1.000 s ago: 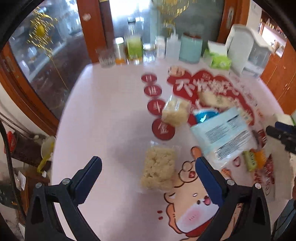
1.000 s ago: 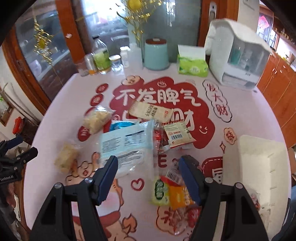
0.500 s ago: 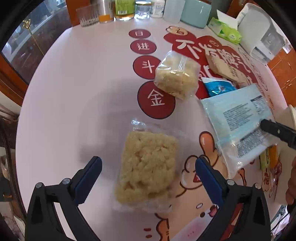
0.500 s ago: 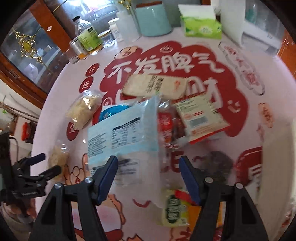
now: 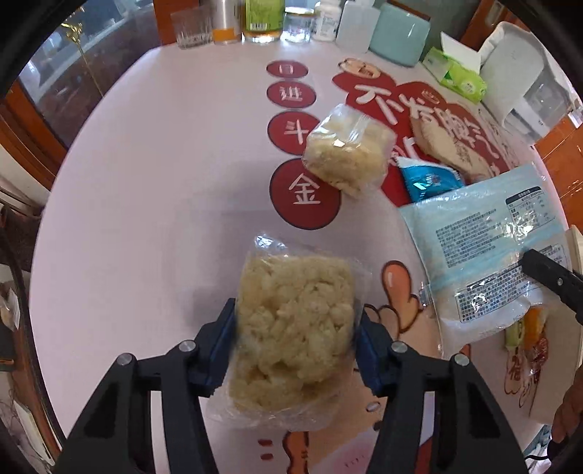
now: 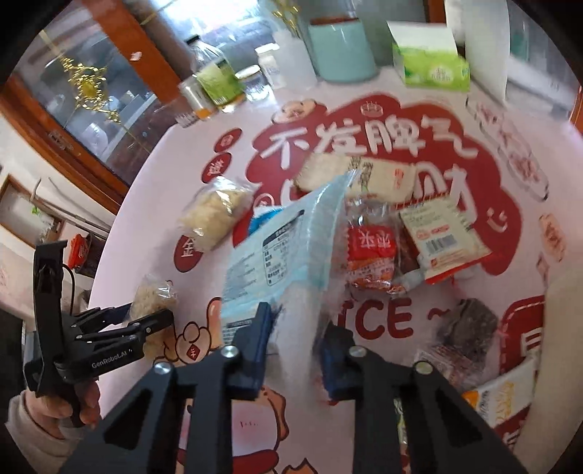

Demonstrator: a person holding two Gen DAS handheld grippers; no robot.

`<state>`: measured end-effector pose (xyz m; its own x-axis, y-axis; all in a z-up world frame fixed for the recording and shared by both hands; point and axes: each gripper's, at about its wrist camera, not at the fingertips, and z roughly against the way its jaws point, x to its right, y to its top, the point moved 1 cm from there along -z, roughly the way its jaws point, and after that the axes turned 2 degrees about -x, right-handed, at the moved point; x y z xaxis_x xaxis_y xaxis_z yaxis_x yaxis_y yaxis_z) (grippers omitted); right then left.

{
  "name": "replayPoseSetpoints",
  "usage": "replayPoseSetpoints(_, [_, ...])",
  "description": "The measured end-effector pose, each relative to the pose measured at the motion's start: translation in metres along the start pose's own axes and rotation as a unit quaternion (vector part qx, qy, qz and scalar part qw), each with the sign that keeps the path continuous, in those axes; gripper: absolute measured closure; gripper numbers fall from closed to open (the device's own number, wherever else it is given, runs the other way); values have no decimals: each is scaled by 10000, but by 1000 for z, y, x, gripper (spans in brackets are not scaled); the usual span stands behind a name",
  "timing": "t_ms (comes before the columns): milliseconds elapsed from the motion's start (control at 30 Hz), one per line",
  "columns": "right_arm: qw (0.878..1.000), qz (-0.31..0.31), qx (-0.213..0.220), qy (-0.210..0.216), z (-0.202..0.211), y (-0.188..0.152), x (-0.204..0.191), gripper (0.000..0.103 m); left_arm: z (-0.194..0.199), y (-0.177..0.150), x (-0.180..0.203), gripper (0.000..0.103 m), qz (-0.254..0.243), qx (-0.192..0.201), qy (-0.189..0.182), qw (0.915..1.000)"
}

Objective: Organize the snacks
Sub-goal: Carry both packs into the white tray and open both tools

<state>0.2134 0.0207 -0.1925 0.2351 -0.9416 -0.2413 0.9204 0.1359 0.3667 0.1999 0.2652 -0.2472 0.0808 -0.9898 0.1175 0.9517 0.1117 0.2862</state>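
My left gripper is shut on a clear bag of pale puffed rice cake near the table's front left; both also show in the right wrist view, the gripper and the bag. My right gripper is shut on the near end of a large light-blue snack bag, which tilts up off the table. That bag shows in the left wrist view with a right finger on it. A second rice cake bag lies further back.
A pile of snacks lies mid-table: a beige packet, red packets, a white barcoded packet, a dark packet. Bottles and jars, a teal canister, a tissue box and a white appliance line the back.
Both grippers moved down and forward and closed: the left on the near rice cake bag, the right on the light-blue bag, whose end has risen.
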Motion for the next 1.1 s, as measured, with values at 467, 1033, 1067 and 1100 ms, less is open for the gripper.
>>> replayPoseSetpoints(467, [9942, 273, 936, -459, 110, -47, -9, 83, 124, -32, 54, 47, -248, 845, -433, 9952])
replayPoseSetpoints(1033, [9628, -12, 2078, -1726, 272, -132, 91, 83, 212, -83, 271, 47, -1558, 1467, -1190, 9696])
replayPoseSetpoints(1067, [9597, -39, 2110, -1858, 281, -136, 103, 83, 213, -84, 285, 47, -1603, 1488, -1223, 9681])
replayPoseSetpoints(1100, [9582, -68, 2122, -1916, 287, -140, 111, 83, 214, -85, 303, 47, -1651, 1514, -1258, 9664])
